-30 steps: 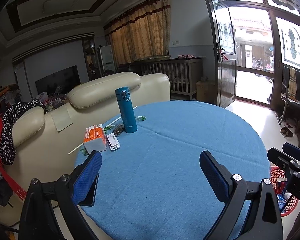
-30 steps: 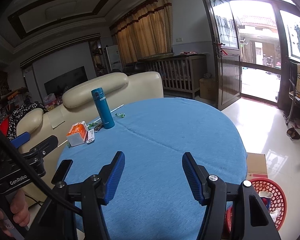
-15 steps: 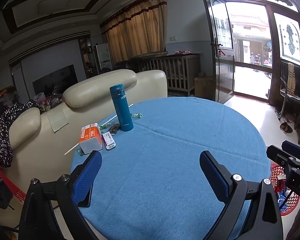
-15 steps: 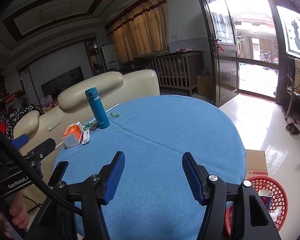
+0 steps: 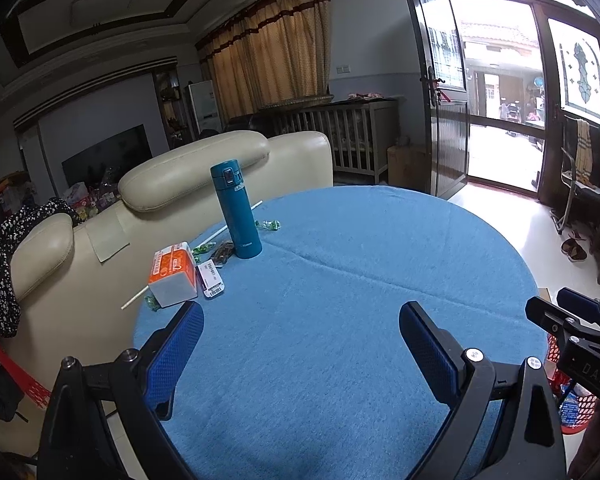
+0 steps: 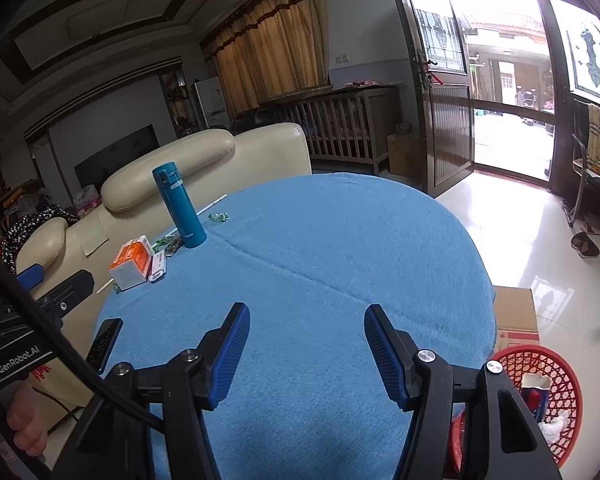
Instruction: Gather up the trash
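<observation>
Trash [image 6: 550, 426] inside red basket [image 6: 568, 376]

Daylight floods through the open doorway [image 5: 500, 120] at far right, blown out white. Glare streaks the floor tiles [image 6: 540, 240]. Far-left wall and ceiling [image 5: 100, 20] dim. Strong fisheye bending, dark vignetted corners. Table cloth [image 6: 320, 240] evenly lit, sharp; soft shadows.

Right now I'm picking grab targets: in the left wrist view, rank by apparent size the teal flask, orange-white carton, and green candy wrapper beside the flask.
1. Teal flask
2. Orange-white carton, close behind and nearer the camera, so uncertain
3. Green candy wrapper
</observation>
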